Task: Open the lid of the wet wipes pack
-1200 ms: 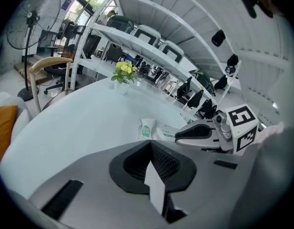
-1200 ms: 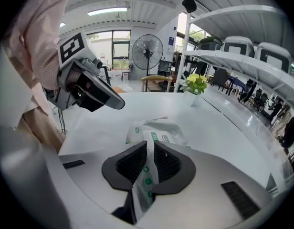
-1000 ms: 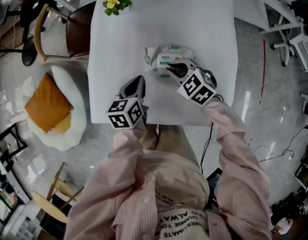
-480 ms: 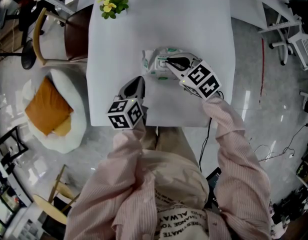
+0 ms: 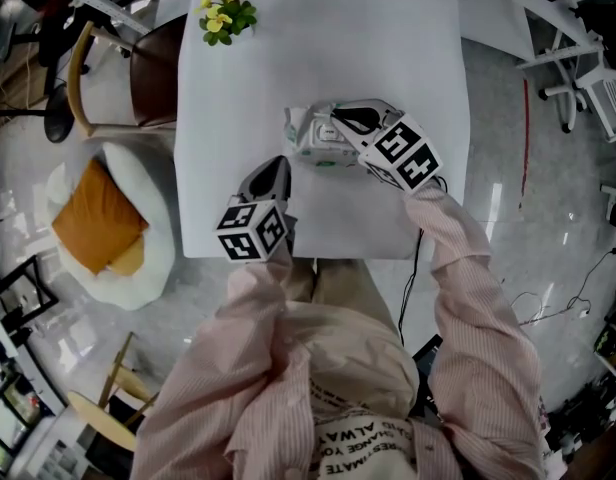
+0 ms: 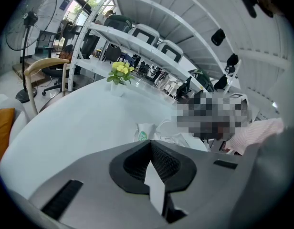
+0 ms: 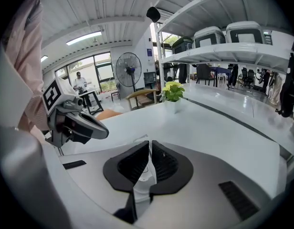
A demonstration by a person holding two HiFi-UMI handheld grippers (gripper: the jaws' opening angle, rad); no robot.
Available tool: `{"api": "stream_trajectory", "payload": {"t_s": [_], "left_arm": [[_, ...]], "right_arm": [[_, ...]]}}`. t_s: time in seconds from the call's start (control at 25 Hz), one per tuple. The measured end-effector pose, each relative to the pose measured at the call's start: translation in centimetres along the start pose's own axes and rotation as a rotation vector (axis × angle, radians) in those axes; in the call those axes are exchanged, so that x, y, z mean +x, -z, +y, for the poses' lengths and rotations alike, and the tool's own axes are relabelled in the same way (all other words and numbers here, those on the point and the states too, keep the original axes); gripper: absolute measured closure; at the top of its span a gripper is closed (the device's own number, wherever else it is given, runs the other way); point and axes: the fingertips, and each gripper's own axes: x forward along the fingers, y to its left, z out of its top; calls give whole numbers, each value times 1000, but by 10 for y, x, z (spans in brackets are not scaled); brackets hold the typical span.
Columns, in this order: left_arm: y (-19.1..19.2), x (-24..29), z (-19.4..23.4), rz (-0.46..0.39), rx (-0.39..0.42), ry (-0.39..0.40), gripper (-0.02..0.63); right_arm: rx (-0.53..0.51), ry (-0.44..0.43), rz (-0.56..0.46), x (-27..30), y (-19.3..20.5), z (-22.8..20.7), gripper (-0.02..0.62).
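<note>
Wet wipes pack (image 5: pixel 310 136): on bench (image 5: pixel 388 48), well apart from flower pot (image 5: pixel 226 13). Right gripper (image 5: pixel 340 118): jaws just been closing, pinching lid (image 7: pixel 142 174) (thin purchase). Left gripper (image 5: pixel 277 164): clenched, empty, farther from flower pot. Risk: unpinned pack lifts with lid.

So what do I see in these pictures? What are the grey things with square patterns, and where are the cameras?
No robot: a person holds a two-jaw gripper in each hand; the patterned cubes belong to them. One picture comes from a head camera looking down, two from cameras on the grippers. On the white table are a wet wipes pack and a yellow-flowered plant. The left gripper is shut, empty, apart from the pack. The right gripper has just been closing its jaws and pinches a thin white part, apparently the lid.
</note>
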Motion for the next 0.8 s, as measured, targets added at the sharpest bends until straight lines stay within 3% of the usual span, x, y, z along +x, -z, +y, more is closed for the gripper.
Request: {"api": "stream_trajectory", "payload": {"t_s": [0.8], "left_arm": [[-13, 10, 4, 4, -2, -12, 607]], "right_arm": [[53, 8, 11, 17, -3, -38, 578]]}}
